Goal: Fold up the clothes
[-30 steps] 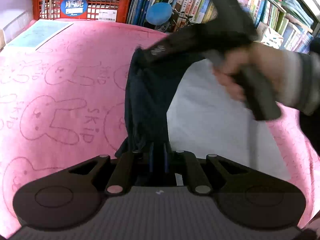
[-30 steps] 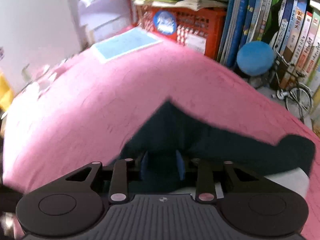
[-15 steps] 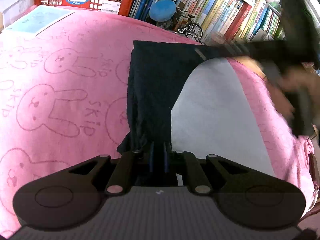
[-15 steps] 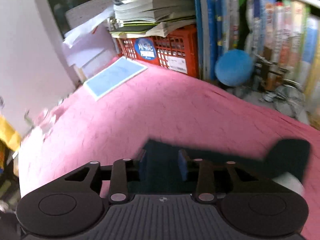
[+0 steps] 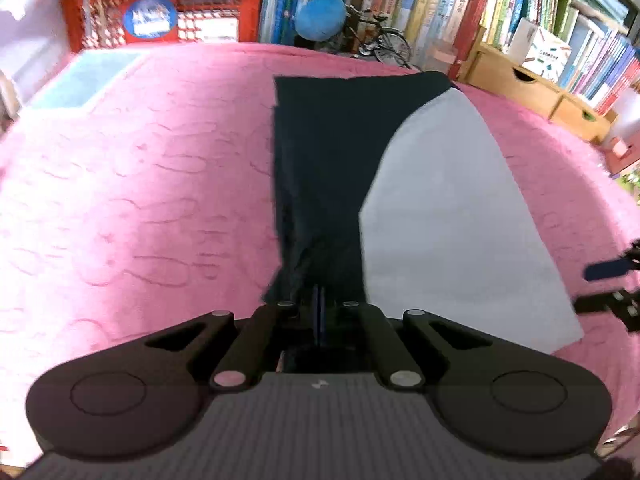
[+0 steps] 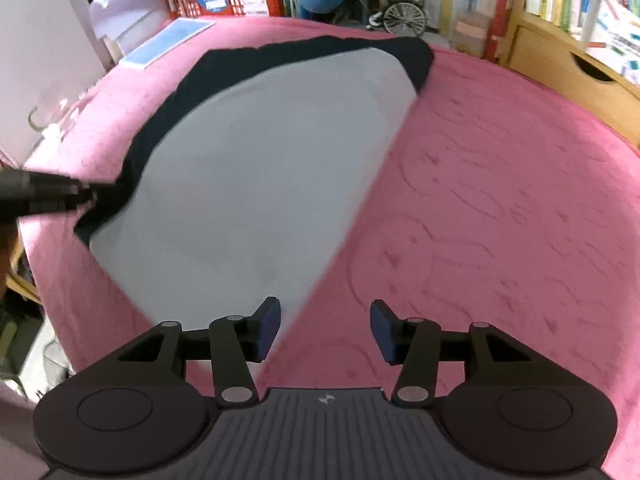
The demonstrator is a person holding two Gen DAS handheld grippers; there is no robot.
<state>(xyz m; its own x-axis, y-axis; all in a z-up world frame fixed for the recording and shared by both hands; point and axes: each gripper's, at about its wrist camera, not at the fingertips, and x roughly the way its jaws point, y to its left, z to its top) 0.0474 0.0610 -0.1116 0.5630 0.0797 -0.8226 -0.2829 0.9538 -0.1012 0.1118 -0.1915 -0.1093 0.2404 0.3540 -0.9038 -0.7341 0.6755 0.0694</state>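
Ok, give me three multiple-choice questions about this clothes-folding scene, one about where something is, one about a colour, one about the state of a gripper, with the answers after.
1. Where does the red crate stand?
A. Beyond the far edge of the pink blanket, beside the books
B. On top of the garment
C. Between the right gripper's fingers

2. What colours is the garment?
A. Red and yellow
B. Dark navy and light grey
C. All green

3. How is the left gripper?
A. Wide open over bare blanket
B. Shut on the garment's dark edge
C. Shut on a book

Answers:
1 A, the crate sits behind the blanket next to the bookshelf.
2 B, a dark sleeve lies folded over a grey body.
3 B, its fingers are together with dark cloth pinched between them; the right gripper, whose jaws have just been opening, is empty.
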